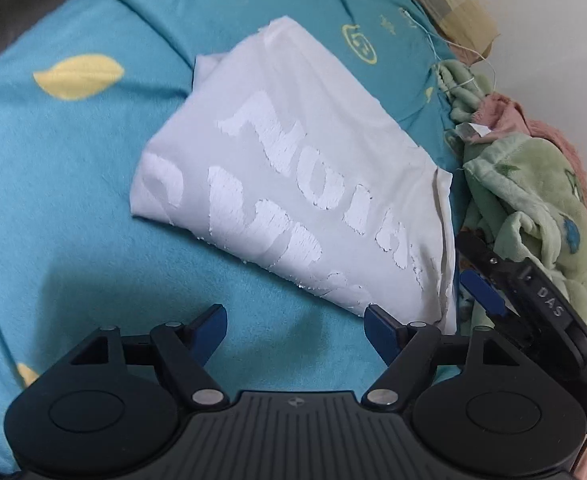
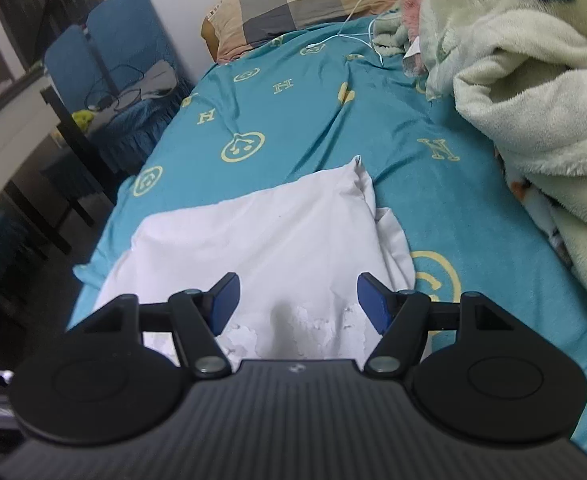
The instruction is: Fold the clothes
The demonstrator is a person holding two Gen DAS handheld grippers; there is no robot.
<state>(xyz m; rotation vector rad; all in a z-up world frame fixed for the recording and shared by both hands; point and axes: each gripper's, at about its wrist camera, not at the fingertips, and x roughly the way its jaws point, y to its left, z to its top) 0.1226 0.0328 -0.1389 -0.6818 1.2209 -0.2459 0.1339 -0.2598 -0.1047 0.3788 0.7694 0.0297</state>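
Bed: teal sheet with yellow leaf and letter prints covers it; the sheet runs under everything in both views.
Chair: blue chair stands off the bed's far left in the right wrist view, with dark cables and a grey item on its seat.
Left tool: left tool hangs over bare sheet with its blue pads spread wide and nothing between them; its right pad sits just at the near corner of the shirt.
Shirt: white shirt lies folded into a rough rectangle in the middle of the bed, white cracked lettering facing up, one loose edge showing along its right side.
Right tool: right tool hovers above the near end of the shirt, fingers wide apart and holding nothing. From the left wrist view it enters at the lower right, just beside the shirt's right edge.
Pillow: checked pillow in tan and grey rests at the head of the bed, against the wall.
Cable: thin white cable trails from the pillow across the sheet.
Blanket: pale green fleece blanket is heaped along the bed's right side, near the shirt but apart from it; a pink fabric shows behind it.
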